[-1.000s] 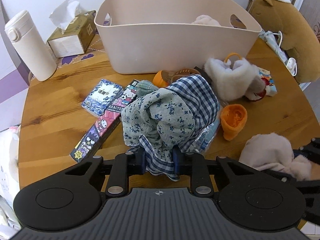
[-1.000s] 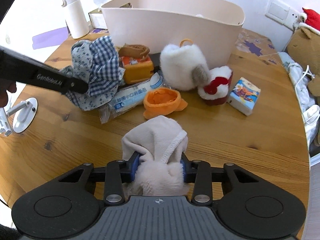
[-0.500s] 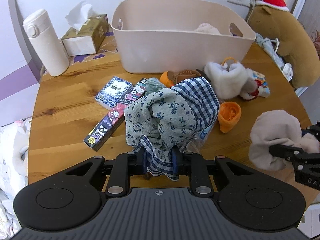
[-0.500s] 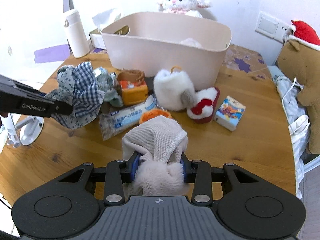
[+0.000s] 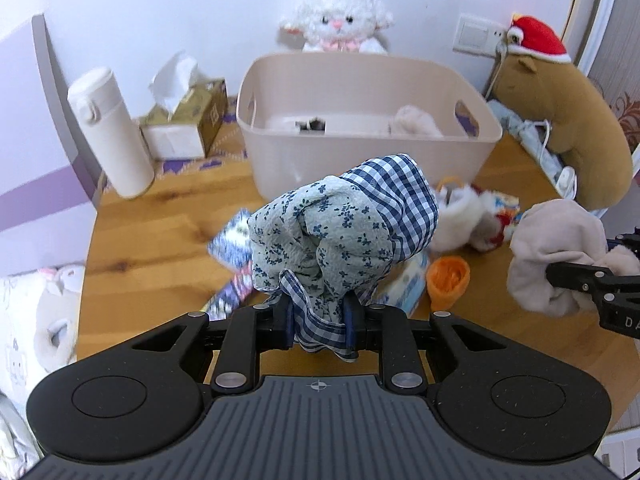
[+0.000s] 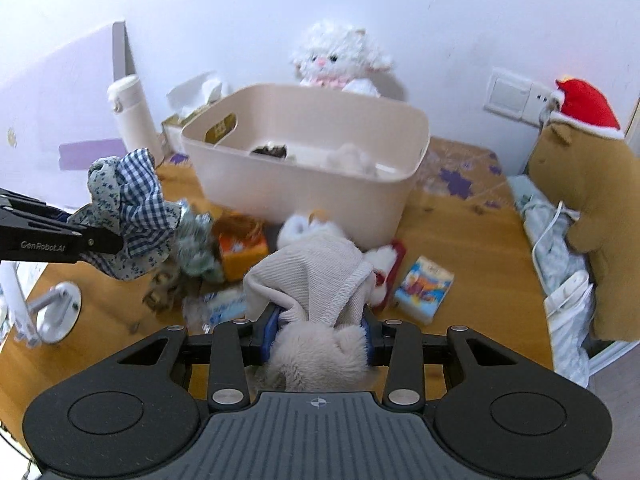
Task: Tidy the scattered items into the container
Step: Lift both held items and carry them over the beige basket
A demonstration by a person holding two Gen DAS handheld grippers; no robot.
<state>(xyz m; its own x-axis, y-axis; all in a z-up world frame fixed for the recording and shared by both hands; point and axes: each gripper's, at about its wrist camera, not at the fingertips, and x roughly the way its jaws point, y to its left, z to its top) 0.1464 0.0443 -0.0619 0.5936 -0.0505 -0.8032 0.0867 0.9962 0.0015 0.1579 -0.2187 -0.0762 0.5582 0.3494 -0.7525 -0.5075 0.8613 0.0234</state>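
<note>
Right now we have two soft items up off the table at once. Our left claw (image 5: 316, 316) is pinched tight on the gingham-and-floral cloth bundle (image 5: 340, 236), which hangs in the air short of the beige storage bin (image 5: 360, 160). Our right claw (image 6: 320, 330) is clamped on the beige fleece-lined garment (image 6: 312, 280), fluffy lining bulging between the pads, also clear of the wooden table (image 6: 472, 248) and not yet over the bin.

Inside the bin we can already see a fluffy cream piece (image 6: 352, 158) and a small dark item (image 6: 272, 150), so a start has been made.

Plenty is left outside, though. In front of the bin we spot a white furry pouch with an orange loop (image 5: 460, 216), an orange cup-shaped thing (image 5: 448, 280), an orange box (image 6: 240, 244), a crumpled green floral cloth (image 6: 196, 248), a clear wrapped pack (image 6: 216, 308), a tissue packet with a cartoon print (image 6: 424, 288), and a red-and-white plush piece (image 6: 386, 268); on the left a blurred blue patterned packet (image 5: 230, 246) peeks out behind the bundle.

We'd judge the job as well under halfway: two items in hand, both still to be carried over the rim and dropped.
</note>
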